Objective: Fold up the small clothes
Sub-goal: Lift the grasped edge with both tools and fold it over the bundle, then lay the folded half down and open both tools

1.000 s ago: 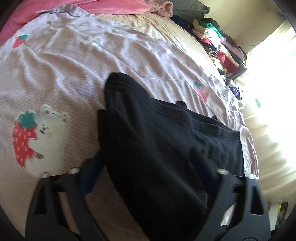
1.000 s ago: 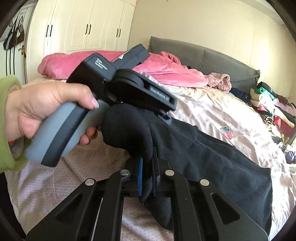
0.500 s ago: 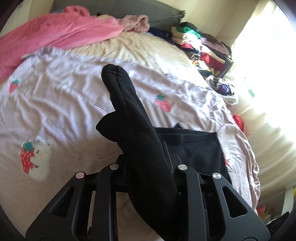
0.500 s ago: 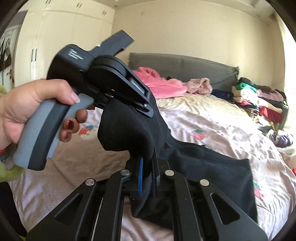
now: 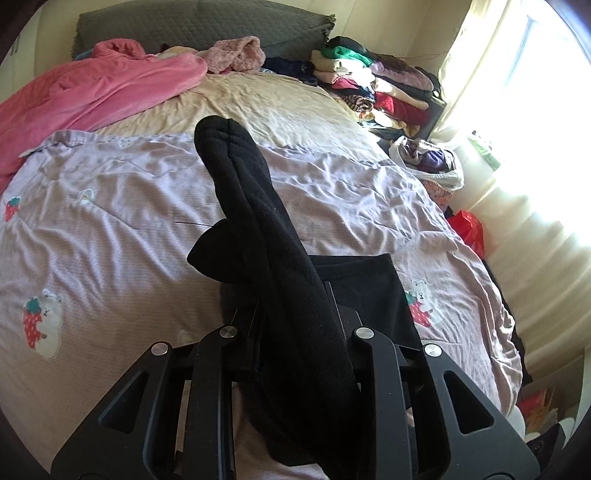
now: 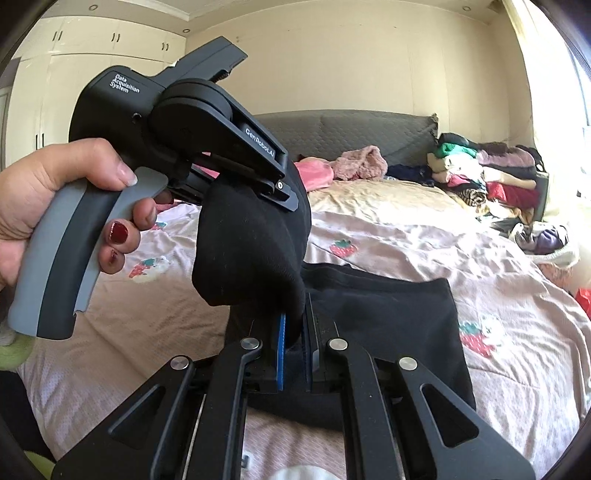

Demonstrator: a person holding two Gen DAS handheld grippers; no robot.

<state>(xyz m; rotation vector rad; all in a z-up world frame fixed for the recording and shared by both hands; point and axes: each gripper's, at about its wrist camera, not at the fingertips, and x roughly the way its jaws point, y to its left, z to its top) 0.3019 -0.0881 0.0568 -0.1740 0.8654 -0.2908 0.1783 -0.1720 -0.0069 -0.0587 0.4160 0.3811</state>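
Observation:
A black garment (image 5: pixel 266 236) is lifted off the bed, its lower part (image 6: pixel 388 325) still lying on the lilac sheet (image 5: pixel 110 206). My left gripper (image 5: pixel 291 314) is shut on a bunched fold of it that rises ahead of the fingers. My right gripper (image 6: pixel 293 332) is shut on another fold of the same garment, blue pads (image 6: pixel 282 350) pressing the cloth. The left gripper's body (image 6: pixel 192 129) and the hand holding it show close at upper left in the right wrist view.
A pink blanket (image 5: pixel 92 88) lies at the bed's head by the grey headboard (image 5: pixel 199 26). A pile of folded clothes (image 5: pixel 380 85) stands at the right of the bed, with a white bag of clothes (image 5: pixel 432 162) below it. Wardrobes (image 6: pixel 74 74) stand at left.
My left gripper went from open over the garment to shut on it. Both grippers have lifted the garment up off the bed.

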